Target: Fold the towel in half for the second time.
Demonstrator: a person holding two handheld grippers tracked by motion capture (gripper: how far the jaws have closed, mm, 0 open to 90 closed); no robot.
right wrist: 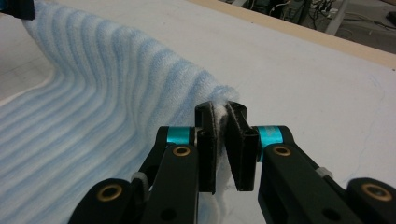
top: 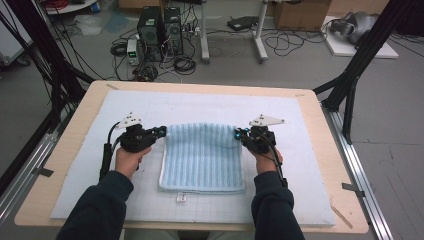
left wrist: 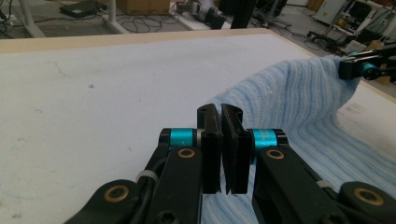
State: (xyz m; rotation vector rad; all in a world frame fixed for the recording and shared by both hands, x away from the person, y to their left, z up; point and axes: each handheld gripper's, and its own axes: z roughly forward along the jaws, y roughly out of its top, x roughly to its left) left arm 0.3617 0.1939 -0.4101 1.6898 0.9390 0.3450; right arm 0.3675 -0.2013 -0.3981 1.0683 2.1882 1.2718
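A light blue striped towel (top: pixel 202 155) lies folded on the white mat, its far edge lifted off the surface. My left gripper (top: pixel 162 132) is shut on the far left corner; in the left gripper view the jaws (left wrist: pixel 220 112) stand pressed together with the towel (left wrist: pixel 299 102) running away from them to the right gripper (left wrist: pixel 364 67). My right gripper (top: pixel 237 134) is shut on the far right corner. In the right gripper view white-blue cloth is pinched between its pads (right wrist: pixel 220 109), and the towel (right wrist: pixel 93 93) stretches toward the left gripper (right wrist: pixel 16 7).
The white mat (top: pixel 300 150) covers most of the wooden table (top: pixel 322 120). A small white tag (top: pixel 181 198) lies on the mat just in front of the towel. Black frame posts (top: pixel 360 55) stand at the table's far corners; computers and cables sit on the floor beyond.
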